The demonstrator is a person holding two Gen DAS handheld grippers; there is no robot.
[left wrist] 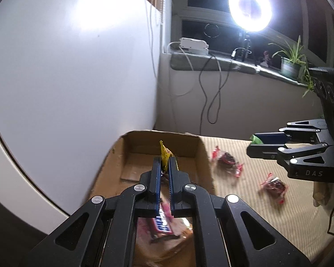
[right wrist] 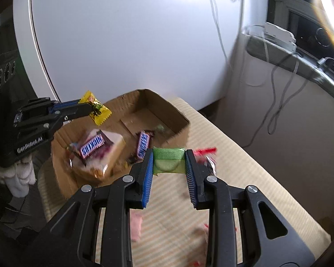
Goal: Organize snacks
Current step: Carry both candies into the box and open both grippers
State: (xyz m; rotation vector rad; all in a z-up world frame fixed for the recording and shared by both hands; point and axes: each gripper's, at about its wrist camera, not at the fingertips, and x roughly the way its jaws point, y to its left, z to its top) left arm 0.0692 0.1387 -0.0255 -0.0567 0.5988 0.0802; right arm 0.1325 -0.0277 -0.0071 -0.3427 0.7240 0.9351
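My left gripper (left wrist: pixel 164 163) is shut on a yellow candy packet (left wrist: pixel 165 155) and holds it above the open cardboard box (left wrist: pixel 202 149); the packet also shows in the right wrist view (right wrist: pixel 98 109). My right gripper (right wrist: pixel 168 158) is shut on a green snack packet (right wrist: pixel 168 160), held over the striped mat just right of the box (right wrist: pixel 178 113). In the left wrist view the right gripper (left wrist: pixel 256 143) hangs at the right. The box holds two Snickers bars (right wrist: pixel 93 144) (right wrist: pixel 143 143) and a wrapped cake.
Two red-wrapped snacks (left wrist: pixel 227 160) (left wrist: pixel 273 187) lie on the striped beige mat (left wrist: pixel 245 200). A white round panel (left wrist: pixel 66 77) stands behind the box. Cables hang from the windowsill with a ring light (left wrist: pixel 249 9) and a plant (left wrist: pixel 291 60).
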